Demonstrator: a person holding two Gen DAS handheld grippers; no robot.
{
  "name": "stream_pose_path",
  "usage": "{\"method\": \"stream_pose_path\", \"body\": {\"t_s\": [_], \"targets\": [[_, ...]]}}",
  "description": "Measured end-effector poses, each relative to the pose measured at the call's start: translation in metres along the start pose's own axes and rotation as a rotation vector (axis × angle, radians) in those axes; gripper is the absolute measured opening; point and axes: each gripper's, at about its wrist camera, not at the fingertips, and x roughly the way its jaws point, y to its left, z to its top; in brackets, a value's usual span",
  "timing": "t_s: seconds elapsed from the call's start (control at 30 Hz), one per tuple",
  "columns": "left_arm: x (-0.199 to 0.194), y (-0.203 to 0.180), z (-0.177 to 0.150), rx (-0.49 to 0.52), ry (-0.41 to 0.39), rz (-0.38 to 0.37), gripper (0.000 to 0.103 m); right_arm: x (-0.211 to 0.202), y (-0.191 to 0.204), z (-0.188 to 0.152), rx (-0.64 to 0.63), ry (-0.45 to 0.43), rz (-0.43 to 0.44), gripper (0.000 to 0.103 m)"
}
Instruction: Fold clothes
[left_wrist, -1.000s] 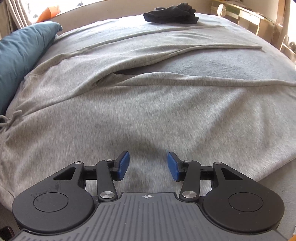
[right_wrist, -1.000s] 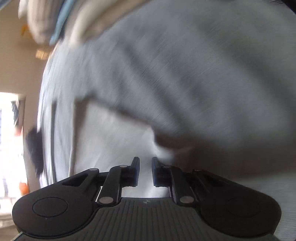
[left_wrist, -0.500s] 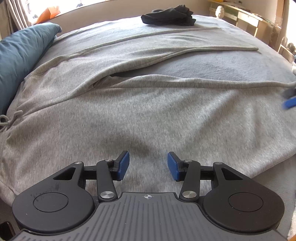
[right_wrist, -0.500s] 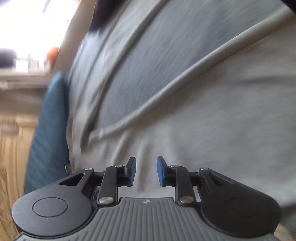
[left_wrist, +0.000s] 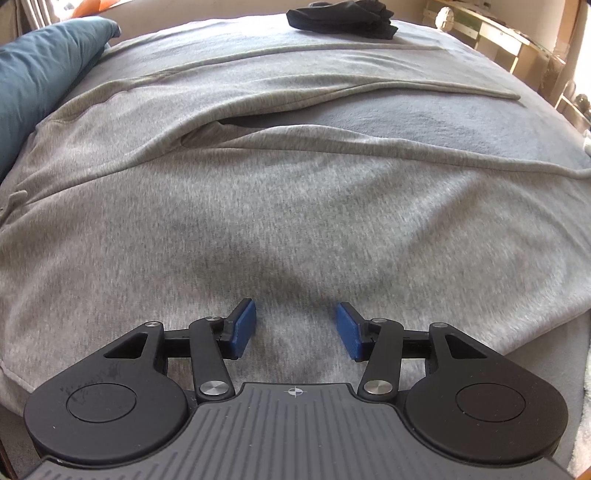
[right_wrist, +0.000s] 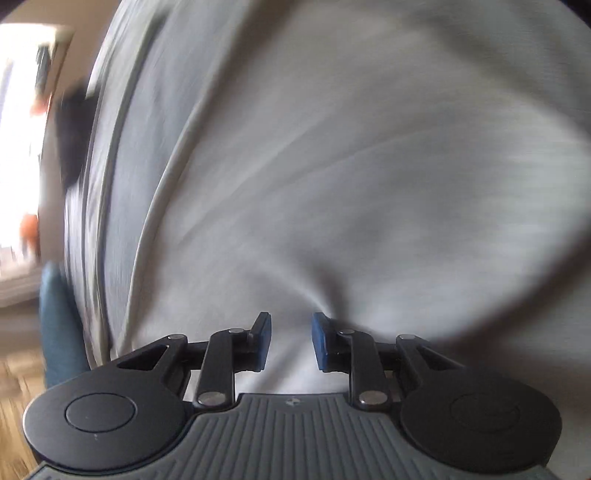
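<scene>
Left tool (left_wrist: 295, 328): pads spread, jaws opening, nothing pinched. Below and between the pads lies only the flat cloth of the grey garment (left_wrist: 295, 206). The tool points steeply down at it.

Garment: light grey knit, spread over the bed (left_wrist: 424, 114), filling most of the view ahead of the left tool. 2 long folded edges run across it ahead of the tool, with a dark slit-like gap between layers ahead and to the left. A drawstring end (left_wrist: 14, 199) shows at the far left edge.

Beyond the garment, far ahead and a little right of the left tool: a black bundle of cloth (left_wrist: 340, 18) on the bed. Far left: a teal pillow (left_wrist: 40, 70). Far right: wooden shelves (left_wrist: 491, 33).

Right tool (right_wrist: 291, 341): pads apart by a narrow gap, nothing clamped between them. The view is motion-blurred. The garment (right_wrist: 332, 166) lies under and ahead of the tool; creases in the cloth fan out from a point just ahead of the right pad. I cannot tell whether the pad tips touch the cloth. To the left of this tool: a dark blur and a teal strip (right_wrist: 59, 332), both unsharp.
</scene>
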Motion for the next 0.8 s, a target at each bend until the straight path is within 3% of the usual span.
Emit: {"method": "stream_pose_path", "body": {"t_s": [0.17, 0.27, 0.47, 0.6, 0.7, 0.8], "targets": [[-0.001, -0.004, 0.006, 0.012, 0.031, 0.034, 0.052, -0.074, -0.078, -0.015, 0.296, -0.338, 0.017, 0.026], [-0.006, -0.01, 0.011, 0.036, 0.048, 0.069, 0.053, -0.081, -0.081, -0.048, 0.352, -0.392, 0.09, 0.034], [-0.023, -0.019, 0.014, 0.088, 0.016, 0.125, 0.063, -0.083, -0.023, -0.092, 0.247, -0.372, 0.246, 0.037], [-0.025, -0.019, 0.015, 0.102, 0.023, 0.152, 0.064, -0.073, 0.052, -0.114, 0.018, -0.321, 0.339, 0.039], [-0.024, -0.012, 0.015, 0.073, 0.032, 0.159, 0.064, -0.041, 0.113, -0.142, -0.151, -0.193, 0.398, 0.041], [-0.022, -0.002, 0.014, 0.027, 0.047, 0.169, 0.065, 0.013, 0.154, -0.179, -0.253, -0.007, 0.368, 0.041]]}}
